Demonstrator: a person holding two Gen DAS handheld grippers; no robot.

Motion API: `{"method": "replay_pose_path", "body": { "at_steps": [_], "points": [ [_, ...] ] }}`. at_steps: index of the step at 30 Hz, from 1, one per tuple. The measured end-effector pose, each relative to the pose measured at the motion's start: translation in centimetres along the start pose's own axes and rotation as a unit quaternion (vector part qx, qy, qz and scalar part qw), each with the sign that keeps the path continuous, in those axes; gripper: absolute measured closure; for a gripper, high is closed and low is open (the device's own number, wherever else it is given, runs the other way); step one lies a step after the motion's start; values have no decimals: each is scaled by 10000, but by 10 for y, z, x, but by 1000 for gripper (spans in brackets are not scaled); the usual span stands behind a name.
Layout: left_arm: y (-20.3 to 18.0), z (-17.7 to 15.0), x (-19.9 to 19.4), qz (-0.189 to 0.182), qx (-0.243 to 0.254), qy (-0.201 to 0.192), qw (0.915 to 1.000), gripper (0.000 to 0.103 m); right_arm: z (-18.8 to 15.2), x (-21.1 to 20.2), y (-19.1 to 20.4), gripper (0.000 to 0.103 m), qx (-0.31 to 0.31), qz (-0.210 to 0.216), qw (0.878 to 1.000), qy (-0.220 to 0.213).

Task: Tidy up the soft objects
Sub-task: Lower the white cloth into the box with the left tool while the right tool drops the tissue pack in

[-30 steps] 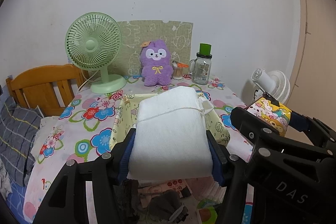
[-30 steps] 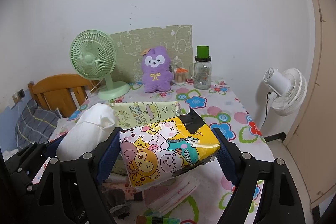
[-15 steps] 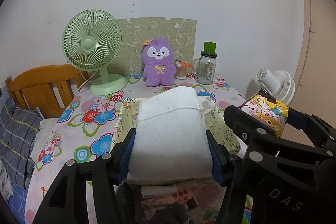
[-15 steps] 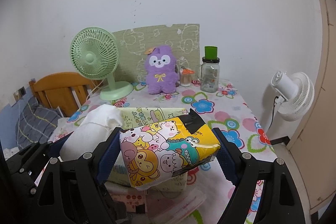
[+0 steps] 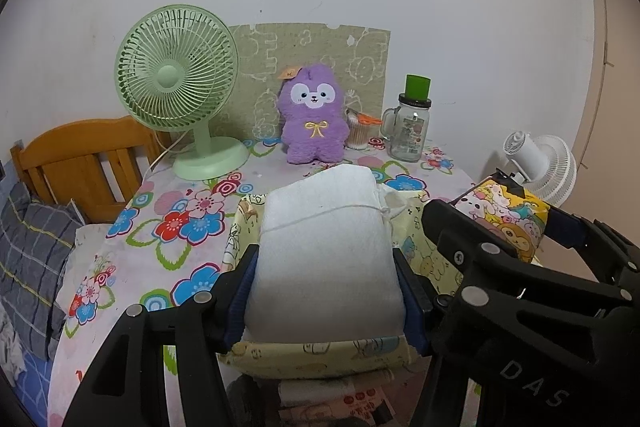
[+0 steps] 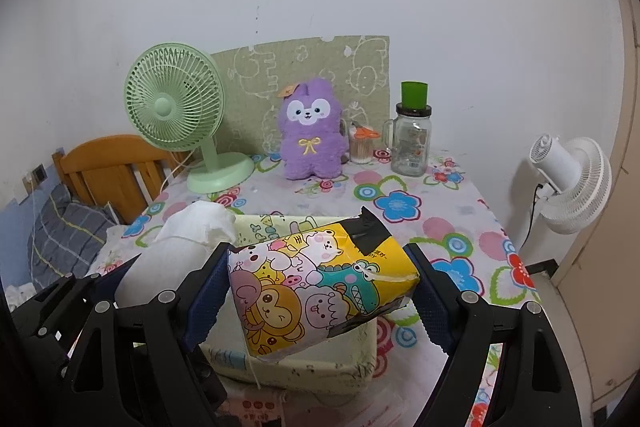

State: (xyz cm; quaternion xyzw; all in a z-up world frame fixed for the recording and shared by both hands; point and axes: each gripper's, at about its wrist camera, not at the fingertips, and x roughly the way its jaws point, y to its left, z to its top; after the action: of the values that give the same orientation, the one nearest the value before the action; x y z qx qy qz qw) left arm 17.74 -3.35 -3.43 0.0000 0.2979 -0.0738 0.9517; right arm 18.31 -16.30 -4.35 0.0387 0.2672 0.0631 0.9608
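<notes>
My left gripper (image 5: pixel 325 287) is shut on a white soft bundle (image 5: pixel 320 219) tied with a thin string. It hangs over a pale yellow fabric bin (image 5: pixel 424 255) with cartoon prints. My right gripper (image 6: pixel 320 271) is shut on a colourful cartoon-printed soft pack (image 6: pixel 316 291), held above the same bin (image 6: pixel 300 367). The white bundle (image 6: pixel 172 259) shows to the left in the right wrist view. The cartoon pack (image 5: pixel 504 211) shows to the right in the left wrist view. A purple plush toy (image 5: pixel 312 119) stands upright at the back of the table.
On the flowered tablecloth (image 5: pixel 180 219) stand a green desk fan (image 5: pixel 176 83), a glass jar with a green lid (image 5: pixel 408 131) and a small swab holder (image 5: pixel 358 131). A wooden chair (image 5: pixel 80 155) with grey plaid cloth (image 5: pixel 28 251) is left; a white fan (image 6: pixel 568 179) is right.
Both grippers have moved forward over the table with their loads still held. The yellow bin now lies under them and the plush, fan and jar look nearer.
</notes>
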Motion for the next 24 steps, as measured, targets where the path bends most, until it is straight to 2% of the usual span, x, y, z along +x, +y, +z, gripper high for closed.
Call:
{"method": "replay_pose_path", "body": {
  "at_steps": [18, 21, 24],
  "points": [
    [10, 6, 43, -101, -94, 460, 9988, 36, 7, 52, 10, 18, -106, 118, 9995, 269],
    [10, 6, 49, -153, -116, 545, 9983, 24, 7, 59, 11, 18, -110, 171, 9993, 314],
    [11, 6, 57, -180, -155, 607, 9979, 22, 7, 64, 11, 18, -106, 253, 9992, 302]
  ]
}}
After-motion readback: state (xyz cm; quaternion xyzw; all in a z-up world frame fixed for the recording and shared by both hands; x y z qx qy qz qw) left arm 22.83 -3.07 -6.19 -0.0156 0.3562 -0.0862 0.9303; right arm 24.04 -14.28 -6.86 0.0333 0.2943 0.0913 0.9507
